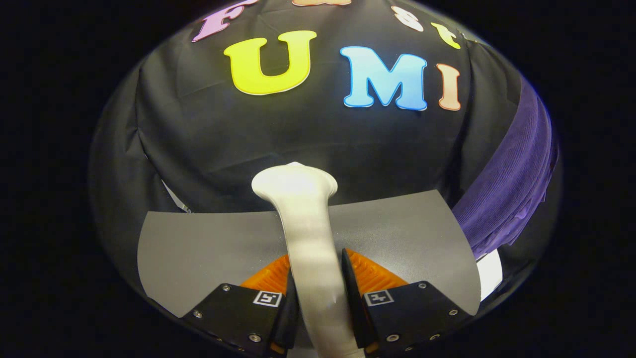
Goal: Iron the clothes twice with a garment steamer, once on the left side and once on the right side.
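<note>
Gripper view: the hand-held gripper [318, 286] is closed on the white, smooth plastic garment steamer [308, 233], with one finger pressing each side of its narrow handle. The handle runs forward from between the fingers and widens beyond them into a flared, rounded head, which stands above the far edge of the work surface. That surface is a flat, matte grey table top [208, 248]; it extends to both sides of the fingers and ends in a straight far edge just behind the steamer head. The visible part of the table top carries a soft sheen near the handle. Behind the table hangs the black cloth wall of the booth [298, 134], which shows shallow creases and a vertical fold on each side. To the right of the steamer, beyond the right corner of the table, hangs the purple ribbed fabric garment [512, 184]; it drapes in long parallel folds against the black cloth and reaches down to about the level of the table's right corner. The steamer head and the garment are well apart. Just below the garment's lower edge, beside the table's right corner, a small white patch [489, 273] is visible; what it is cannot be told.
</note>
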`<state>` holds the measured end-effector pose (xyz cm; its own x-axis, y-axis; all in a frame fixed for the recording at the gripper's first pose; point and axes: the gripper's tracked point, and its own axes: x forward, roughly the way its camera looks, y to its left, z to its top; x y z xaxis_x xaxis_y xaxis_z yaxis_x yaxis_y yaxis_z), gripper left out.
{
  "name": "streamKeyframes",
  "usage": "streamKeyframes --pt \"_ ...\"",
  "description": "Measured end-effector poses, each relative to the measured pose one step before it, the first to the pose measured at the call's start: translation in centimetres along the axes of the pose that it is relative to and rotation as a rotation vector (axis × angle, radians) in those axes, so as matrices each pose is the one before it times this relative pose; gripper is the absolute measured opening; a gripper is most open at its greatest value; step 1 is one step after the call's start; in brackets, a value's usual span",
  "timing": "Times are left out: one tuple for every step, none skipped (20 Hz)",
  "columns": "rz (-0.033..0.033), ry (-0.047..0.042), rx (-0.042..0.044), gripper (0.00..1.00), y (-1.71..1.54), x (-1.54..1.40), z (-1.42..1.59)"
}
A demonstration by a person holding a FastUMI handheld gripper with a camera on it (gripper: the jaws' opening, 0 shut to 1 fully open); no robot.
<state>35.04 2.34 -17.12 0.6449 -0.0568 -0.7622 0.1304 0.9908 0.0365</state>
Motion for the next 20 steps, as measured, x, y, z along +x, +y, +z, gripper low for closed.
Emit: streamKeyframes --pt "-0.00311 -0.0198 -0.00406 0.42 0.228 -0.326 0.014" --pt "-0.00303 -0.01142 -0.00444 0.41 0.118 -0.113 -0.2" --pt "-0.00316 -0.00871 -0.01255 0.4 0.085 -0.221 0.016" --pt "-0.00539 -0.00774 -0.01417 0.4 -0.194 -0.397 0.0" --pt "-0.01036 -0.01252 -0.01066 0.39 -0.112 -0.693 0.018" --pt "-0.00421 -0.00691 -0.01888 0.39 -0.059 -0.366 -0.412" --pt "0.00843 -0.02109 -0.01358 0.39 0.229 -0.649 -0.353" --pt "0.01641 -0.01962 -0.00916 0.39 0.377 -0.816 -0.457" --pt "0.01346 -0.03217 -0.0066 0.39 0.232 -0.841 -0.109" --pt "0.00582 -0.03689 0.00616 0.39 -0.148 -0.984 -0.211" --pt "-0.00041 -0.03527 0.01469 0.39 -0.369 -1.127 -0.074" --pt "0.00034 -0.03187 0.01392 0.39 -0.493 -1.206 -0.186" --pt "-0.00278 -0.02866 0.00926 0.39 -0.56 -1.175 -0.013" --pt "-0.00338 -0.02654 0.0012 0.39 -0.497 -1.204 -0.211" --pt "0.00235 -0.02494 -0.02239 0.39 -0.407 -1.2 0.024" --pt "-0.00694 -0.01103 -0.03455 0.39 -0.909 -1.24 -0.162" --pt "-0.00713 -0.0109 -0.03421 0.38 -0.995 -1.253 -0.109" --pt "-0.00119 -0.01443 -0.019 0.39 -0.884 -1.485 -0.224" --pt "0.00973 -0.0175 -0.00628 0.39 -0.661 -1.469 -0.053" --pt "0.0122 -0.02143 -0.00294 0.38 -0.578 -1.35 0.112"
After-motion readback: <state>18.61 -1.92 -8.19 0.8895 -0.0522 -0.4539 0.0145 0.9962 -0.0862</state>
